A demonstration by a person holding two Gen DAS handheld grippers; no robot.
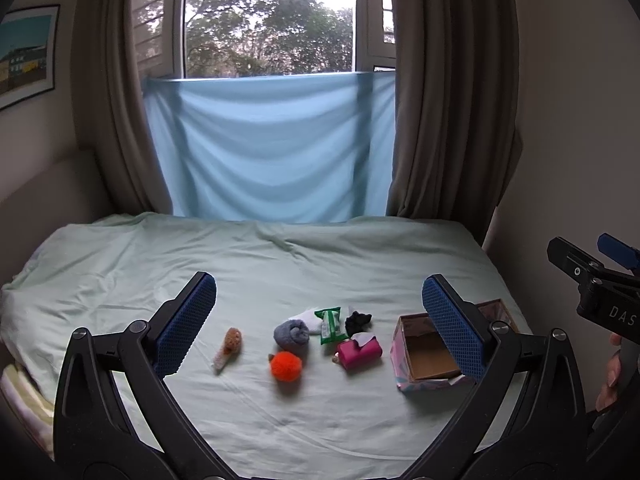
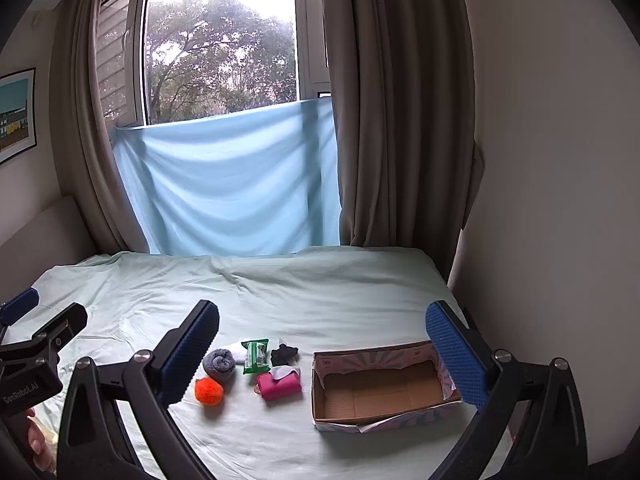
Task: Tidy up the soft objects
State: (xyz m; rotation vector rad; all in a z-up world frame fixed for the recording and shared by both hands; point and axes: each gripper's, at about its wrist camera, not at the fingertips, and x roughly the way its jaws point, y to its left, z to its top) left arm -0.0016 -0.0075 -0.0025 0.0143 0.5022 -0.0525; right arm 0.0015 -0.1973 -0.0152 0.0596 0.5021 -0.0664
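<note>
Both the left gripper (image 1: 320, 320) and right gripper (image 2: 322, 356) were held wide open and empty above the bed (image 1: 120, 272), since the orange pom-pom (image 1: 285, 366), rolled grey sock (image 1: 291, 334) and pink pouch (image 1: 359, 354) lay unsorted beside the empty cardboard box (image 2: 380, 396).

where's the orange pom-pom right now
The orange pom-pom lies on the bed sheet, just in front of the rolled grey sock and left of the pink pouch.

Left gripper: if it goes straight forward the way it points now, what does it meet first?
Probably the bed sheet just beyond the rolled grey sock; the left gripper, open, sits above the pile, though depth is unclear.
</note>
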